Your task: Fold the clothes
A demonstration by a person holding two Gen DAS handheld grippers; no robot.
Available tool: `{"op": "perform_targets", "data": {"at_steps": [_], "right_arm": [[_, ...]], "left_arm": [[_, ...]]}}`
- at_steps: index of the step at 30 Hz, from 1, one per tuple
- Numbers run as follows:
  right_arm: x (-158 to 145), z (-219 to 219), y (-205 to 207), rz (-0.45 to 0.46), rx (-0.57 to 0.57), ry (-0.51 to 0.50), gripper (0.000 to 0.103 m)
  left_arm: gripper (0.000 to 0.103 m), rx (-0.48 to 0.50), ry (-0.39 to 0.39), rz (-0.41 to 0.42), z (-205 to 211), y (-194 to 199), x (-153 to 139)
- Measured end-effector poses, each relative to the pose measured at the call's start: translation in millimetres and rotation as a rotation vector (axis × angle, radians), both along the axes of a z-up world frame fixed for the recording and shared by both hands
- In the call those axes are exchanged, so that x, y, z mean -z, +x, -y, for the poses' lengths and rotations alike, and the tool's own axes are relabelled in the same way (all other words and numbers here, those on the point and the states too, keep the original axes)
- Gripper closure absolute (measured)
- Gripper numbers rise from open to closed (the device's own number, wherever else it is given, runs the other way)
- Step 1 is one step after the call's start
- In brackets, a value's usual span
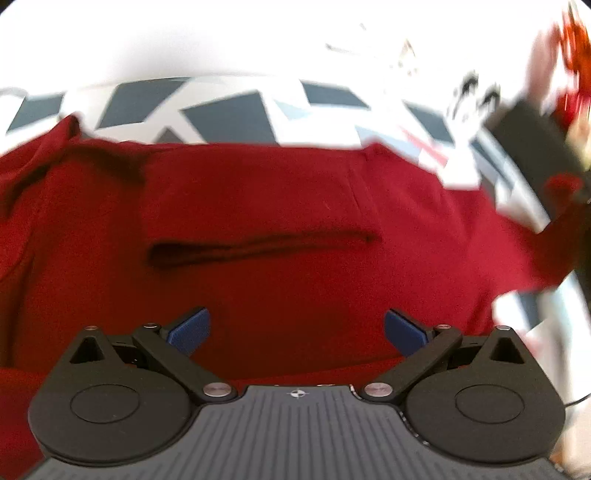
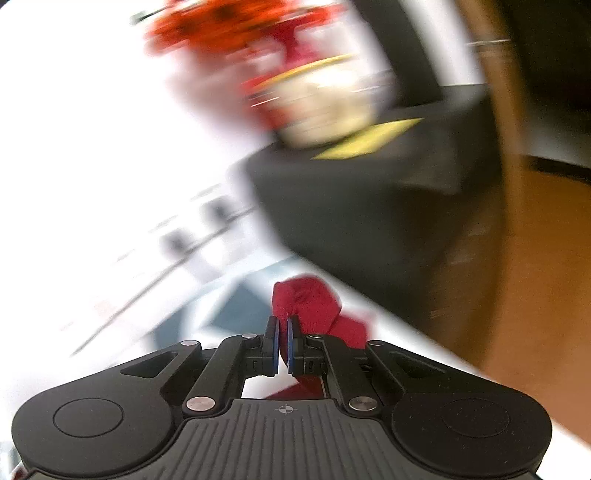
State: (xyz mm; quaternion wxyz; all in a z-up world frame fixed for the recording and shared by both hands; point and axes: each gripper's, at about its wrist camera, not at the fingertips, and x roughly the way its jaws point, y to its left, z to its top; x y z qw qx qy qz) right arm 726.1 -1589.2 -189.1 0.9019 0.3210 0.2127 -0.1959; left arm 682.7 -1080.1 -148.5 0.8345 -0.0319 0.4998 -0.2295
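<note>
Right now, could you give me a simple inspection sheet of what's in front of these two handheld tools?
Surface: cover patterned in white and dark blue-grey blocks.
Job's things: dark red garment spread out, with one long crease across it.
Clutter: black box with a yellow label; blurred orange-red object beyond it.
Grippers: left gripper open above the garment, fingers apart, holding nothing; right gripper shut on a bunched edge of the garment.
Cables: nothing seen.
Surroundings: overexposed white background, heavy motion blur; brown surface to the right.
</note>
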Motion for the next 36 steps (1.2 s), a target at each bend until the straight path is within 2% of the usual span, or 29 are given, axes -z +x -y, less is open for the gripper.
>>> {"op": "perform_targets", "data": {"at_steps": [5, 10, 15, 17, 19, 23, 24, 25, 26, 30, 34, 36], "right_arm": [[-21, -97, 55, 0.056, -0.302, 0.046, 0.099], [-26, -211, 114, 0.060, -0.584, 0.069, 0.099], [-17, -323, 136, 0.016, -0.855, 0.039, 0.099], [-5, -356, 133, -0.026, -0.944, 0.016, 0.099], [12, -382, 129, -0.091, -0.998, 0.007, 0.098], [42, -402, 122, -0.229, -0.994, 0.009, 0.092], [46, -403, 120, -0.250, -0.979, 0.007, 0.087], [47, -402, 116, -0.265, -0.968, 0.008, 0.077], [46, -399, 111, -0.269, -0.961, 0.012, 0.071], [30, -370, 89, -0.239, -0.912, 0.006, 0.068], [17, -322, 72, -0.225, -0.785, 0.002, 0.066], [14, -292, 64, -0.222, -0.686, 0.005, 0.065]], "left_arm": [[0.002, -0.169, -0.160, 0.013, -89, 5, -26], [0.007, -0.296, -0.230, 0.060, -167, 0, -38], [0.010, -0.335, -0.304, 0.037, -215, -4, -34], [0.010, -0.326, -0.333, 0.019, -225, 0, -31], [0.011, -0.302, -0.329, 0.000, -226, 8, -27], [0.014, -0.221, -0.319, -0.024, -213, 23, -19], [0.014, -0.196, -0.320, -0.028, -208, 28, -18], [0.014, -0.168, -0.320, -0.031, -201, 34, -17], [0.014, -0.141, -0.322, -0.032, -194, 39, -17], [0.014, -0.018, -0.328, -0.083, -155, 62, -7], [0.014, 0.037, -0.179, -0.130, -114, 77, 12], [0.014, 0.052, -0.146, -0.127, -102, 76, 17]]}}
